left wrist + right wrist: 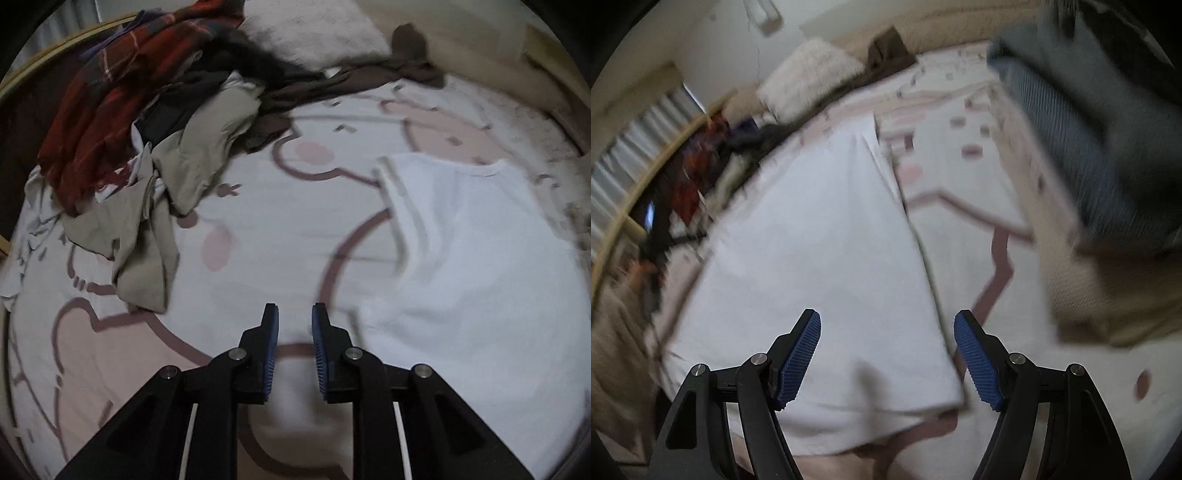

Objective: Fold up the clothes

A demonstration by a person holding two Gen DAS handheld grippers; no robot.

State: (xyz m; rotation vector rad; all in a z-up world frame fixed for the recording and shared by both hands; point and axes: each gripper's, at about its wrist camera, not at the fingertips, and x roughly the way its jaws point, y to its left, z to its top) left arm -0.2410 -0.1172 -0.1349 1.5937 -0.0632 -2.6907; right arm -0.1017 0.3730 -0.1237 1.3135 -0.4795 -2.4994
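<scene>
On the bed, over a white sheet printed with pink cartoon shapes (258, 206): far left of the flat white T-shirt (461, 258), a heap of unfolded clothes (147, 140) with a red plaid cloth on top and beige and brown garments below. Left tongs (294, 314), blue pads slightly parted, empty, just left of the shirt. Right tongs (887, 321), spread wide, empty, above the shirt's hem. Right of the shirt, blurred blue-grey fabric (1089, 129).

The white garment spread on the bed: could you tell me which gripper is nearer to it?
Right. The right gripper hangs open directly over the white garment, near its hem. The left gripper sits beside it, over the patterned bedsheet.
</scene>
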